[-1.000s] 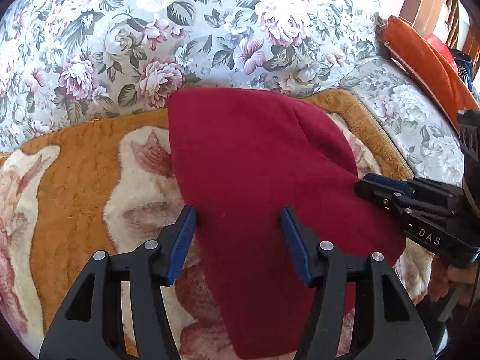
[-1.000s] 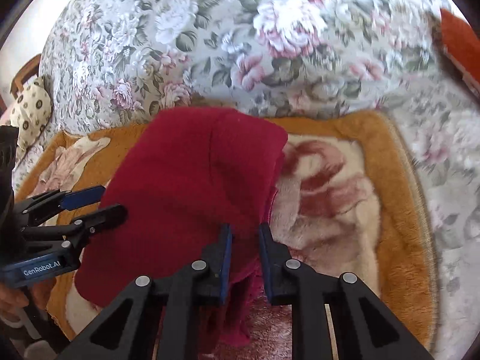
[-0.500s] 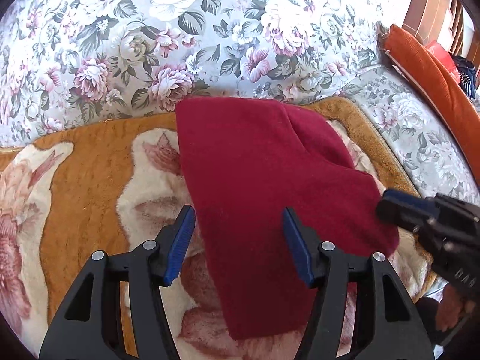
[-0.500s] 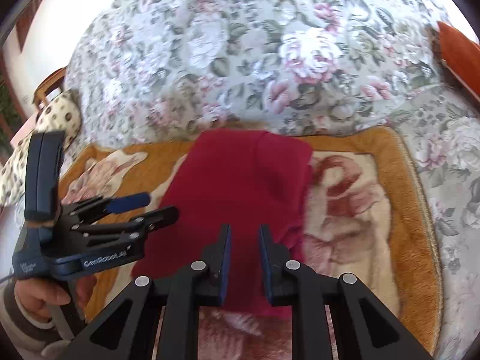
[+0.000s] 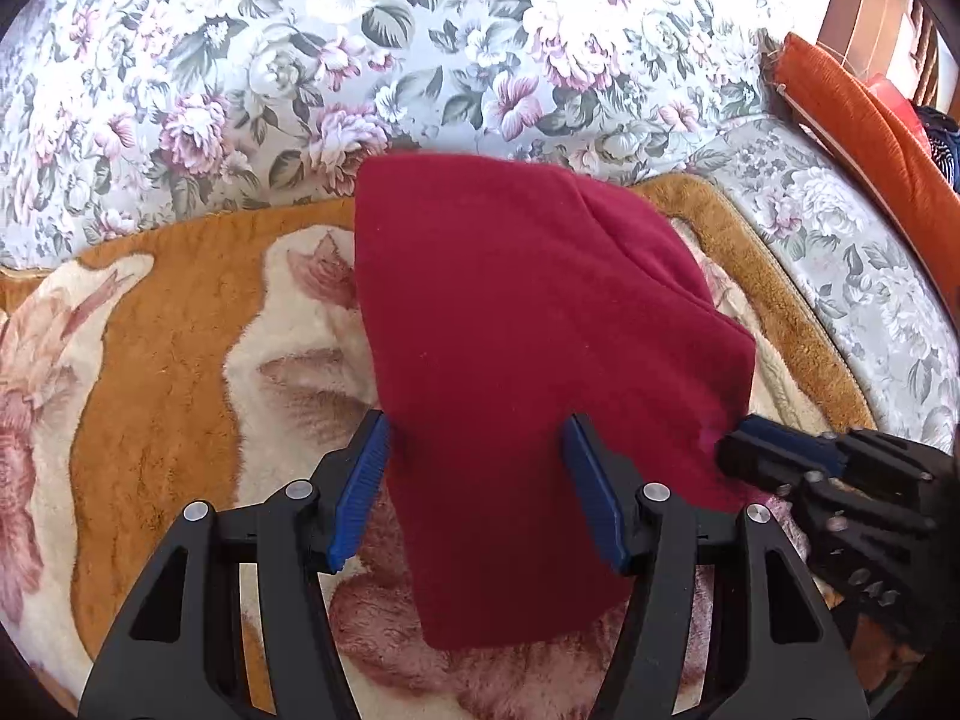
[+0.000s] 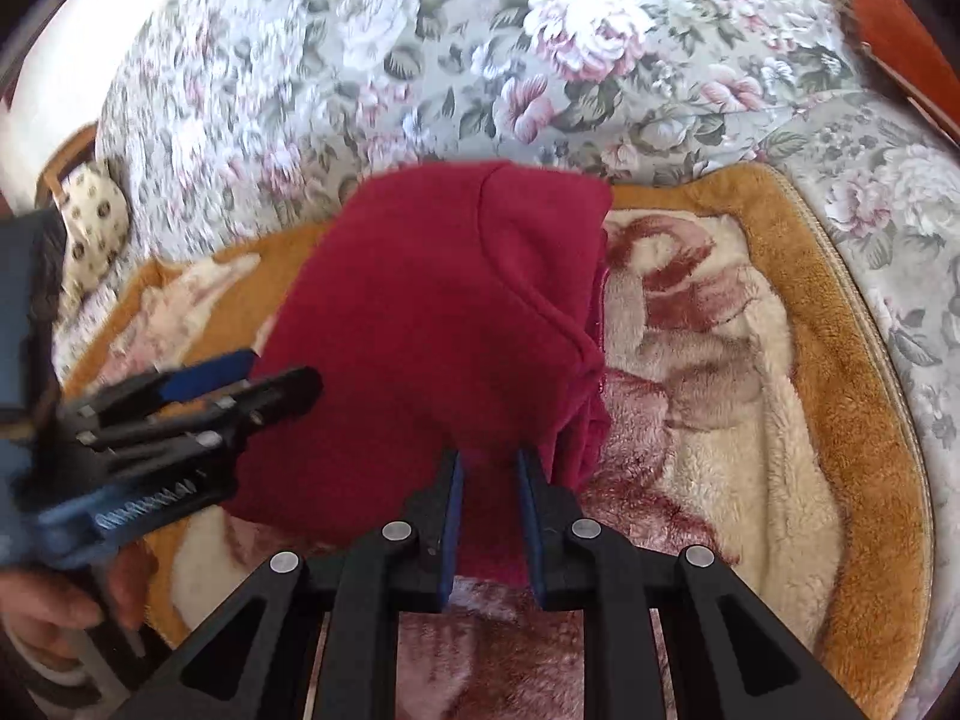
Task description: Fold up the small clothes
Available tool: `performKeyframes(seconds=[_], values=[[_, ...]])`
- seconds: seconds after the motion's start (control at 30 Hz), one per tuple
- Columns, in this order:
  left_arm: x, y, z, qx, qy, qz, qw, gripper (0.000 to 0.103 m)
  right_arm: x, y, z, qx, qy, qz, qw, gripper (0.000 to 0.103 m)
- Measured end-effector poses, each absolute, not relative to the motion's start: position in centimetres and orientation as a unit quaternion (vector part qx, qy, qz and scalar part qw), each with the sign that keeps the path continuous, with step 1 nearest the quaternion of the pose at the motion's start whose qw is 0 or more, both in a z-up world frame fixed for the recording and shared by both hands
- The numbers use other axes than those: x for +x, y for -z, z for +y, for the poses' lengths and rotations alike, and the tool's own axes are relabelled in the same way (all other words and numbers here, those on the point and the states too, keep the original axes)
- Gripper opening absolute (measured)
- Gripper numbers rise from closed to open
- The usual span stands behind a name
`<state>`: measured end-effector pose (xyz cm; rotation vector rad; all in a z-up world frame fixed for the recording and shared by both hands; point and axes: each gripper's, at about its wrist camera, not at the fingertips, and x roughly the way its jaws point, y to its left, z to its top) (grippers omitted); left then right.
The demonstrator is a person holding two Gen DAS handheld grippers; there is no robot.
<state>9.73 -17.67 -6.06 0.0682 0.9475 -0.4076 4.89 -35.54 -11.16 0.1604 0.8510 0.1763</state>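
A folded dark-red garment (image 5: 528,360) is seen lying on a plush orange-and-cream blanket (image 5: 150,396) spread over a floral-covered sofa (image 5: 420,30). The left tongs (image 5: 477,483) are held apart above the garment's near left part, nothing clamped. The right tongs (image 6: 489,519) stand narrowly spaced over the near right edge; red cloth lies between them, apparently gripped, though contact is not clearly resolved.

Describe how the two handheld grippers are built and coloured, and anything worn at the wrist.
Both the left gripper and the right gripper are black plastic frames with triangular cut-outs, silver rivets and ribbed blue pads on the fingers. The left one shows a coiled metal spring. Pale sleeve cuff at the wrist.
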Motion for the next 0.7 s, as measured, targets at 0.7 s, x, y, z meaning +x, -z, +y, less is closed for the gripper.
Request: performKeyframes(seconds=[0.7], values=[[11.4, 5.2, -14.0, -0.063, 0.207, 0.479, 0.85, 0.075, 7.0, 8.2, -36.7, 0.131, -0.05, 0.377, 0.916, 0.047]])
